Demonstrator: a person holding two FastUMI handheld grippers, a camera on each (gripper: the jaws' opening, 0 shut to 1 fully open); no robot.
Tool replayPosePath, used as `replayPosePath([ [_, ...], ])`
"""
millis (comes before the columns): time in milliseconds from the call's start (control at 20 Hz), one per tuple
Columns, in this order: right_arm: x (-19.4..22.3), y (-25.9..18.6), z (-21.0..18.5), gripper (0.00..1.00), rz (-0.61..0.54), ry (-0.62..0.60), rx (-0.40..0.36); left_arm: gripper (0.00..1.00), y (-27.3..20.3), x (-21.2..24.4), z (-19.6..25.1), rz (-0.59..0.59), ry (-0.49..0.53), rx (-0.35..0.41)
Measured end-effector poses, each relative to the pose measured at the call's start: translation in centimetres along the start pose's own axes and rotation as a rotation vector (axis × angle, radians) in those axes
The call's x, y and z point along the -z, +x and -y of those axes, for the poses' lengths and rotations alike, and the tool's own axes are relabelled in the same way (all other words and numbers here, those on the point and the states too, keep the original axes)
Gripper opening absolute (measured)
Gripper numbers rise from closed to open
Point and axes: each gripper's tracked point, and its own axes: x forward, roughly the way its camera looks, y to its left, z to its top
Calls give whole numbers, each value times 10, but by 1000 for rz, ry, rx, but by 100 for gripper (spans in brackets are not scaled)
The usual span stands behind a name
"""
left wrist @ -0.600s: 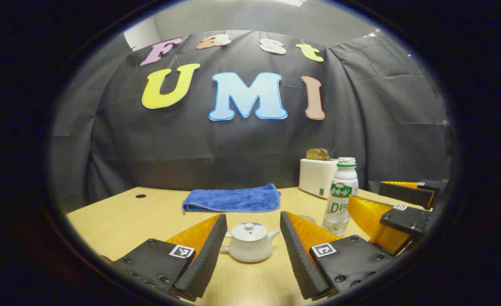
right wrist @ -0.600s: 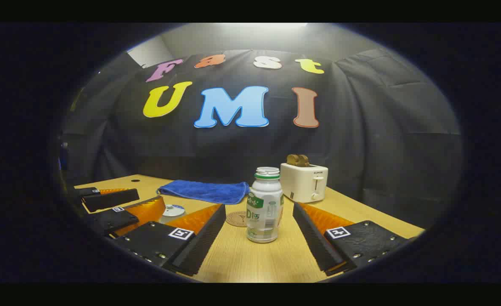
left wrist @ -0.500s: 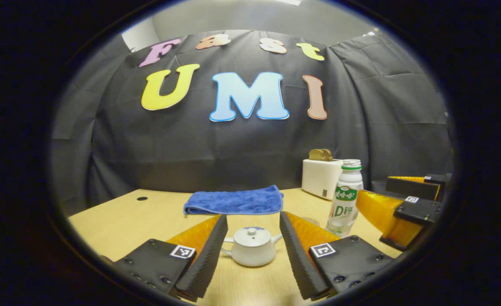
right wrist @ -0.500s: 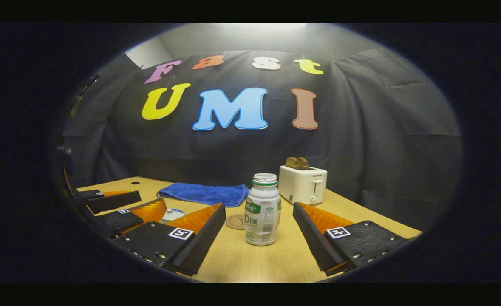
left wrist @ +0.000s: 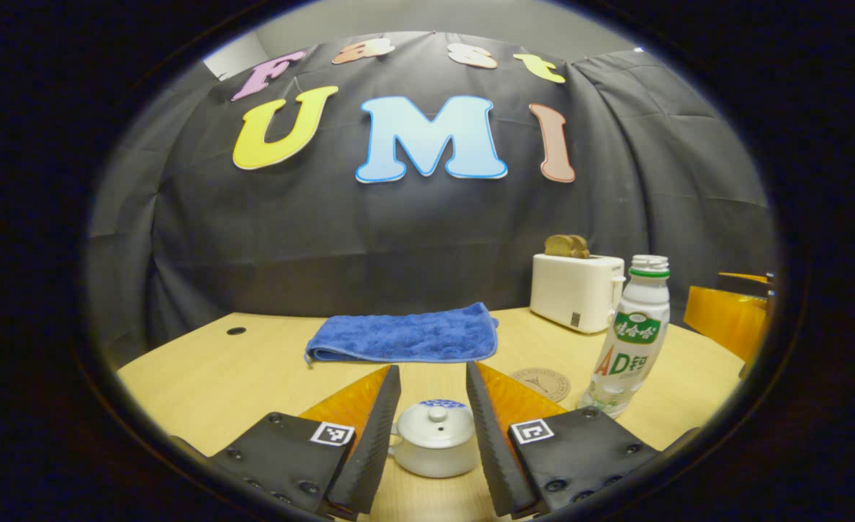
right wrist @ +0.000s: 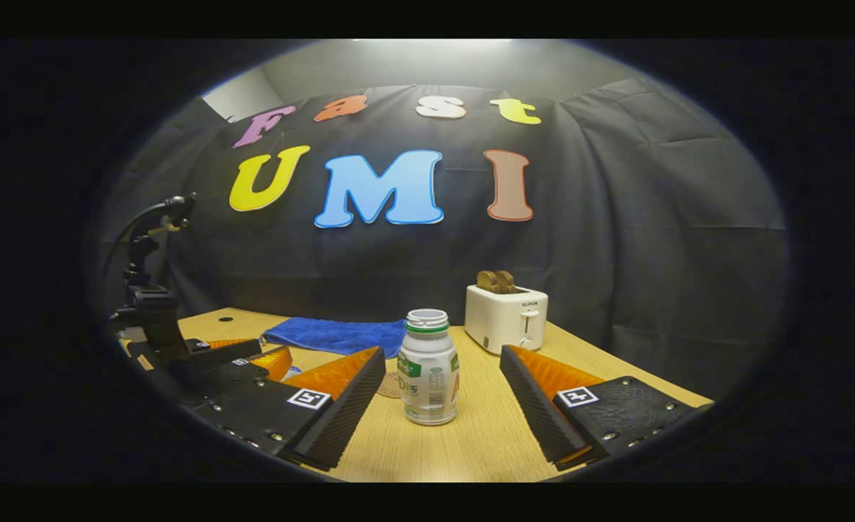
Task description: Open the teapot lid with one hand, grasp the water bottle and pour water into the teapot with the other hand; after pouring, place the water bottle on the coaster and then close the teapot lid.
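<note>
A small white teapot (left wrist: 434,449) with its lid (left wrist: 435,426) on stands on the wooden table, right between the fingers of my left gripper (left wrist: 433,435), which is open around it without touching. The uncapped water bottle (left wrist: 626,337) with a green neck ring stands to the right; it also shows upright in the right gripper view (right wrist: 428,377), ahead of and between the fingers of my open right gripper (right wrist: 442,406). A round brown coaster (left wrist: 541,382) lies between teapot and bottle. The left gripper (right wrist: 246,359) is seen at the left of the right gripper view.
A folded blue towel (left wrist: 405,335) lies at the back of the table (left wrist: 202,377). A white toaster (left wrist: 576,290) with bread in it stands at the back right. A small dark hole (left wrist: 236,330) marks the tabletop far left. A black stand (right wrist: 148,290) rises at the left.
My left gripper has moved forward and down so the teapot now sits between its fingers, which have narrowed slightly. The right gripper has drawn back a little from the bottle.
</note>
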Motion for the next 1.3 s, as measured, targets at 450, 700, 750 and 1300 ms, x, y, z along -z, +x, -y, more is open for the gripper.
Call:
replayPosePath([
  [450, 20, 10, 11, 98, -52, 20, 16, 58, 16, 23, 5, -58, 25, 1],
  [700, 28, 13, 14, 98, -74, 35, 18, 46, 18, 20, 8, -50, 68, -2],
  [750, 28, 12, 15, 98, -74, 34, 17, 44, 18, 19, 9, -50, 82, -4],
  [1300, 39, 14, 10, 98, -94, 42, -12, 14, 21, 16, 6, -48, 50, 29],
])
